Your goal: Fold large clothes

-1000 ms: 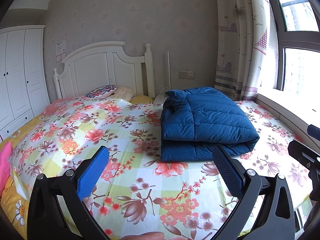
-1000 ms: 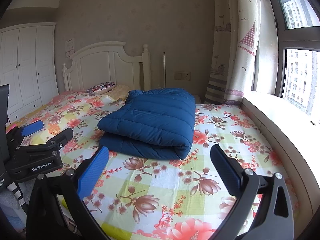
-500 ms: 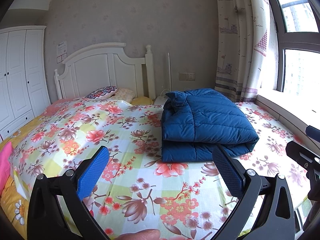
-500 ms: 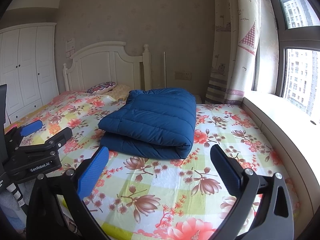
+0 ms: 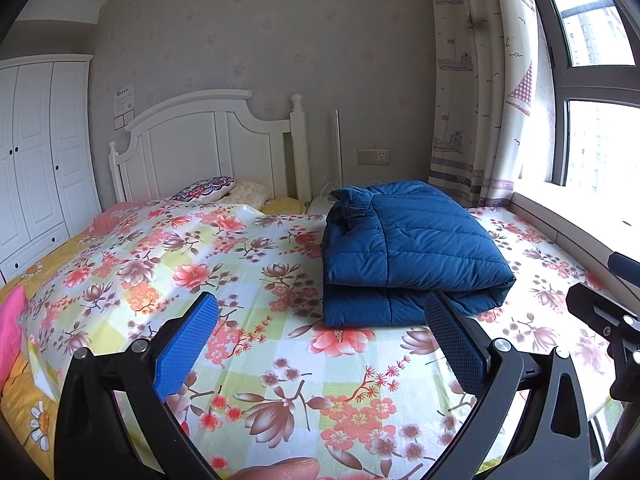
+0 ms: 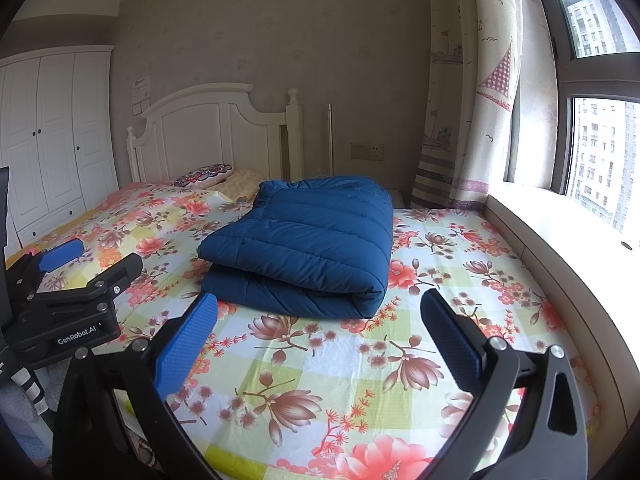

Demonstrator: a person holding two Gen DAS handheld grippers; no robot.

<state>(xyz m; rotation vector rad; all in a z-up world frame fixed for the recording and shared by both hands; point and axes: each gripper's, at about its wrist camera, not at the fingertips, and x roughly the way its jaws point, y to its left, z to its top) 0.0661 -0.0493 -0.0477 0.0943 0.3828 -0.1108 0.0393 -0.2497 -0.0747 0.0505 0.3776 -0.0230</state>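
A blue padded jacket (image 5: 404, 252) lies folded into a thick rectangle on the flowered bed sheet (image 5: 208, 264); the right wrist view shows the same jacket (image 6: 308, 240) from the other side. My left gripper (image 5: 320, 344) hovers open above the sheet in front of the jacket, nothing between its blue pads. My right gripper (image 6: 320, 340) is also open and empty, a short way back from the jacket's rolled front edge. The left gripper's body (image 6: 68, 296) shows at the left of the right wrist view.
A white headboard (image 5: 208, 148) and pillows (image 5: 208, 190) stand at the far end of the bed. A white wardrobe (image 5: 36, 152) fills the left wall. A curtain (image 5: 480, 92) and a window sill (image 6: 560, 236) run along the right. A fingertip (image 5: 280, 470) shows at the bottom edge.
Both views have drifted very slightly back from the bed; the jacket lies unmoved and both grippers stay open.
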